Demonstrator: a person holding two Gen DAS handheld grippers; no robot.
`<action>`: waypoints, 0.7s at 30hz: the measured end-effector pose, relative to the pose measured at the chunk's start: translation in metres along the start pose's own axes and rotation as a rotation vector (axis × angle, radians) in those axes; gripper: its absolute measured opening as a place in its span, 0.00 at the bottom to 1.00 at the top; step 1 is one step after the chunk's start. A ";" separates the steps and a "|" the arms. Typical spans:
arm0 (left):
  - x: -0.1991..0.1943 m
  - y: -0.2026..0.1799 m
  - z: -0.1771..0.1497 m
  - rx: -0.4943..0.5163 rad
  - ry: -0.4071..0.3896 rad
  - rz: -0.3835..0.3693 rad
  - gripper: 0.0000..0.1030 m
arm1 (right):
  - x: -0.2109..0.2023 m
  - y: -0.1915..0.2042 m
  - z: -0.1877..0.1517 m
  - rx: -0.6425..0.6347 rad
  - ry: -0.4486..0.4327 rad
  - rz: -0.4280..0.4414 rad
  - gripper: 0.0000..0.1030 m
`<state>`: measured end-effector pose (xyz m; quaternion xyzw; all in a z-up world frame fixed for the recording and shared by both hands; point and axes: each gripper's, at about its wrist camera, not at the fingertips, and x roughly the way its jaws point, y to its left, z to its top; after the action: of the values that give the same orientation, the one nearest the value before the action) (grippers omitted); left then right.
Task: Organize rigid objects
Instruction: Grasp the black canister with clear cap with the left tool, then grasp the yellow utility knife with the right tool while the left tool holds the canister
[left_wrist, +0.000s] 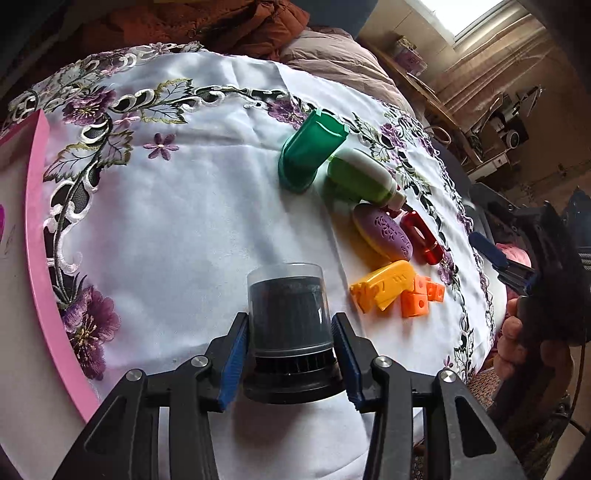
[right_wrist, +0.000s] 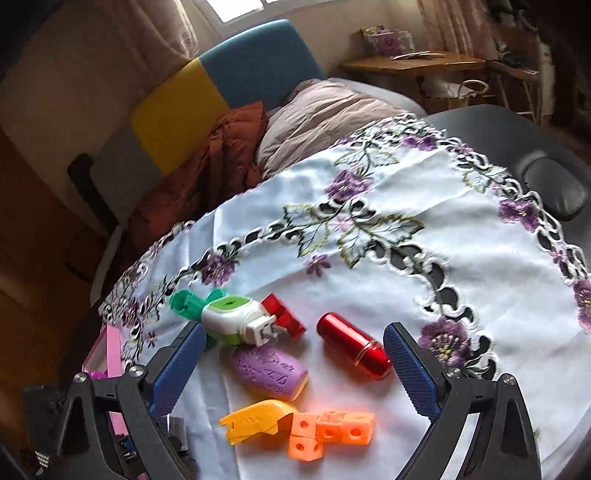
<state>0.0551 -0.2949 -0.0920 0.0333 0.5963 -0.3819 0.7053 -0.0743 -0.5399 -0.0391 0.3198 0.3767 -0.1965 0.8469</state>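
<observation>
Black ribbed canister (left_wrist: 290, 332) under a clear cap stands on the white embroidered tablecloth (left_wrist: 177, 206), clamped between the blue pads of the left gripper (left_wrist: 290, 354). Beside it lie a yellow piece (left_wrist: 384, 284) with raised marks I cannot read, orange cubes (left_wrist: 419, 297) and a purple oval (left_wrist: 384, 232). Farther off the green cup (left_wrist: 310, 151) lies tipped. The right gripper (right_wrist: 295, 363) hangs spread wide over a red cylinder (right_wrist: 352, 345), gripping nothing.

We see a white tablecloth (left_wrist: 192, 206) embroidered with purple flowers and green leaves along its edge. On it lie a green plastic cup (left_wrist: 308, 151), a purple patterned oval (left_wrist: 384, 232), a shiny red metal cylinder (right_wrist: 352, 345), orange holed cubes (right_wrist: 332, 432) and a yellow plastic piece (right_wrist: 255, 421). Our gripper pads (right_wrist: 410, 365) are ribbed blue.
</observation>
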 end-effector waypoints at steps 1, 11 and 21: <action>0.000 -0.001 0.000 0.001 -0.005 0.004 0.44 | 0.004 0.005 -0.003 -0.028 0.024 0.013 0.95; 0.020 -0.020 -0.002 0.073 -0.042 0.098 0.42 | 0.020 0.021 -0.017 -0.116 0.150 0.066 0.79; -0.004 -0.007 -0.021 0.072 -0.082 0.097 0.42 | 0.043 0.058 -0.047 -0.353 0.284 0.021 0.79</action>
<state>0.0336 -0.2869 -0.0916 0.0718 0.5507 -0.3696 0.7449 -0.0378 -0.4699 -0.0737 0.1948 0.5176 -0.0717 0.8301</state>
